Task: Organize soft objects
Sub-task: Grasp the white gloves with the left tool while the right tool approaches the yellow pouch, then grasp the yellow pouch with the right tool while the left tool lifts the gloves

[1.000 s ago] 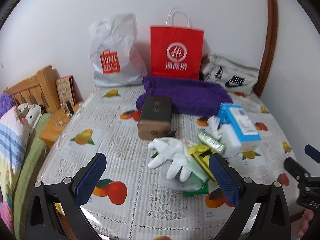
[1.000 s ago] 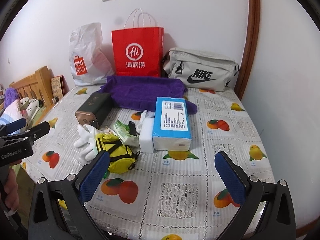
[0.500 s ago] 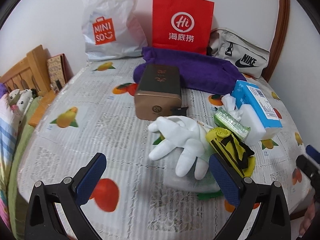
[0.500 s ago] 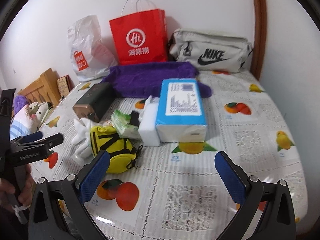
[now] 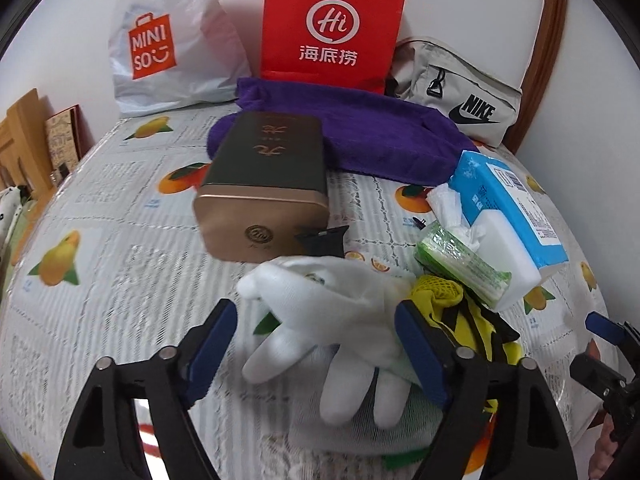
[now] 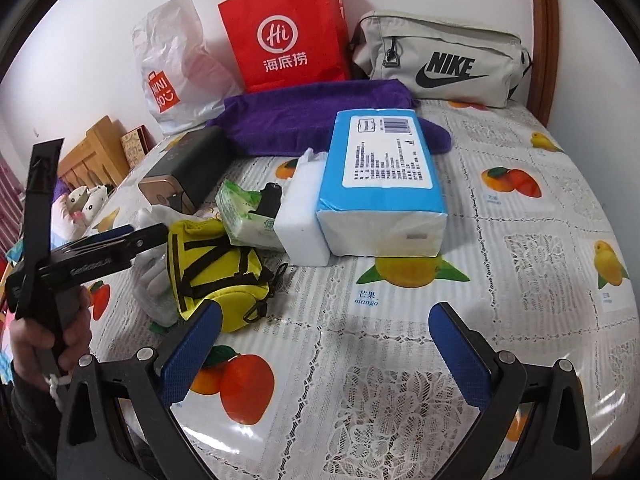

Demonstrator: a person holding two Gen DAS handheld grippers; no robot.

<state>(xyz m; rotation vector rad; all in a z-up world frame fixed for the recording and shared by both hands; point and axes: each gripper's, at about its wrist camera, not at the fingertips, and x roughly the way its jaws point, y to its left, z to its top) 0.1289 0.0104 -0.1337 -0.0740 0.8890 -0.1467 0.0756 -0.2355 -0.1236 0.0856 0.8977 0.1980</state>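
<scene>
White gloves (image 5: 320,320) lie on the fruit-print tablecloth (image 5: 100,240), and my left gripper (image 5: 316,344) is open with its jaws on either side of them, low over the table. A yellow pouch with black straps (image 6: 216,272) lies beside the gloves. A green tissue pack (image 6: 244,220), a white sponge block (image 6: 300,224) and a blue tissue pack (image 6: 384,172) sit to its right. A purple towel (image 5: 360,132) lies behind. My right gripper (image 6: 320,348) is open and empty over bare cloth, in front of the pouch.
A brown-and-dark metal box (image 5: 264,188) stands behind the gloves. A Miniso plastic bag (image 5: 168,40), a red paper bag (image 5: 332,28) and a grey Nike bag (image 5: 460,96) line the wall. A wooden headboard (image 6: 92,156) and plush toys (image 6: 84,204) are to the left.
My left gripper has moved forward and down until its open jaws straddle the white gloves. My right gripper has moved closer to the table and the yellow pouch.
</scene>
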